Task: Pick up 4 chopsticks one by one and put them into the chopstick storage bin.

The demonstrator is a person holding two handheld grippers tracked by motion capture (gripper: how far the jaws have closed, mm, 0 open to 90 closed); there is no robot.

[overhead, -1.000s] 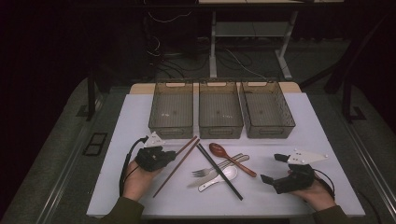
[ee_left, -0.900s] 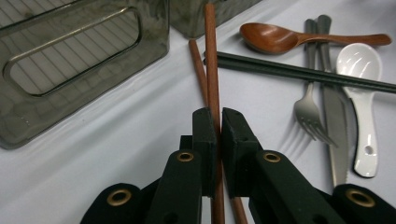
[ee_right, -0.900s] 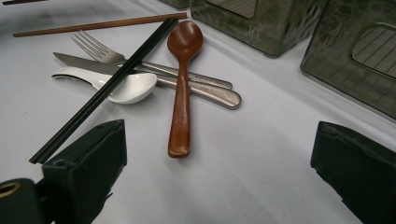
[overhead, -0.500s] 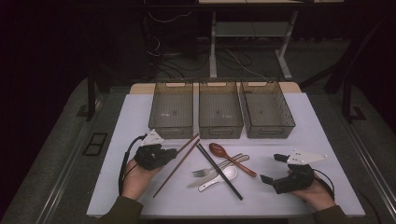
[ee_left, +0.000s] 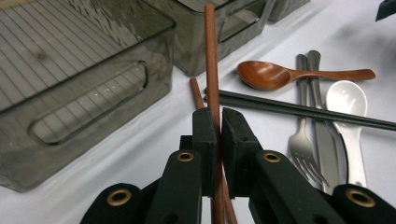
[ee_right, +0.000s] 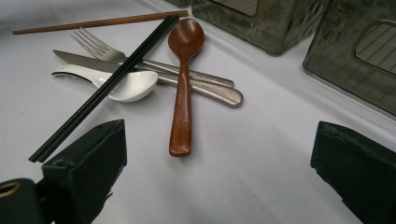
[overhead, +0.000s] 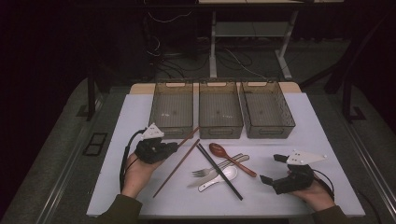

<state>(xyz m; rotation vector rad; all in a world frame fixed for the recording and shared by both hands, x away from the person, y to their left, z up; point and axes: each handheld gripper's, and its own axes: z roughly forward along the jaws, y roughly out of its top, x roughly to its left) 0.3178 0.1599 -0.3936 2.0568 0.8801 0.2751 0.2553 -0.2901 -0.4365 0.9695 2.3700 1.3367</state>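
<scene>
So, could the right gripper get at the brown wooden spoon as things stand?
Probably yes. The right gripper is open and empty, and the brown wooden spoon's handle end lies on bare white table straight ahead of it, on top of the other cutlery, with nothing over it.

Bare table [overhead: 140, 112] L & R; cutlery pile [overhead: 219, 165] mid, bins [overhead: 220, 128] behind

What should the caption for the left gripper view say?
Left gripper pinches a brown chopstick beside grey bins.
</scene>
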